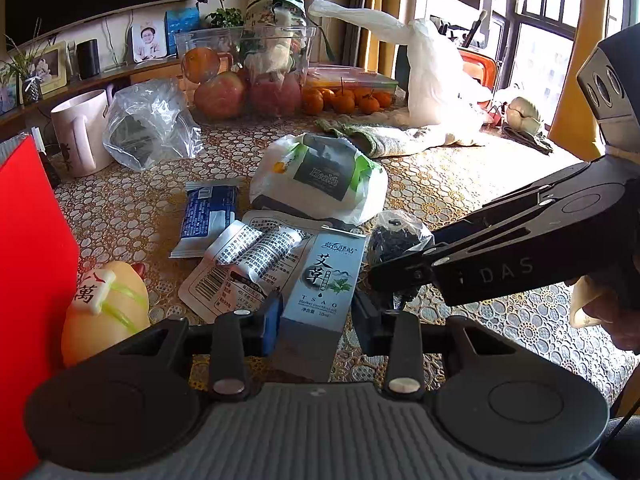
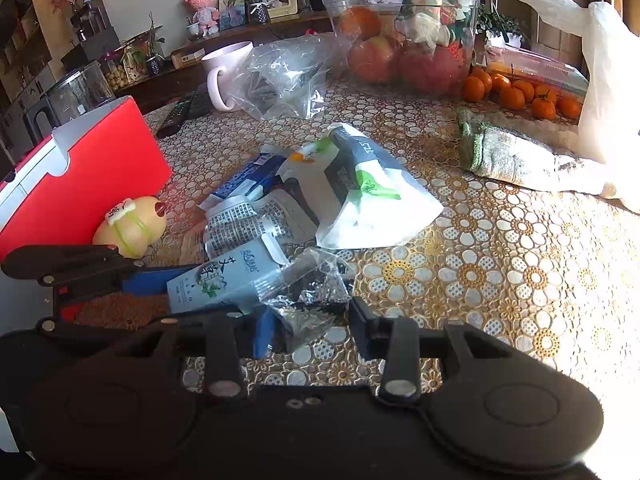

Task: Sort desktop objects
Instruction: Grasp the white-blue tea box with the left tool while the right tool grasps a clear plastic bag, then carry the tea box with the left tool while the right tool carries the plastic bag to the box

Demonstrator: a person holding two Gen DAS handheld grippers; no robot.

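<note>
A light blue herbal oil box (image 1: 320,292) lies between the fingers of my left gripper (image 1: 316,316); the jaws stand open around it, with a gap on the right side. The box also shows in the right wrist view (image 2: 224,280). My right gripper (image 2: 316,330) is open around a small clear packet of dark bits (image 2: 308,300), which also shows in the left wrist view (image 1: 394,236). A pile of packets lies beyond: a white and green pouch (image 1: 320,178), a blue wrapper (image 1: 208,216) and a printed foil sachet (image 1: 248,256).
A red box (image 1: 28,264) stands at the left with a yellow toy (image 1: 104,308) beside it. A pink mug (image 1: 82,132), clear plastic bag (image 1: 150,124), fruit container (image 1: 256,76), tangerines (image 1: 348,100), a cloth (image 1: 384,138) and white bag (image 1: 436,76) fill the far side.
</note>
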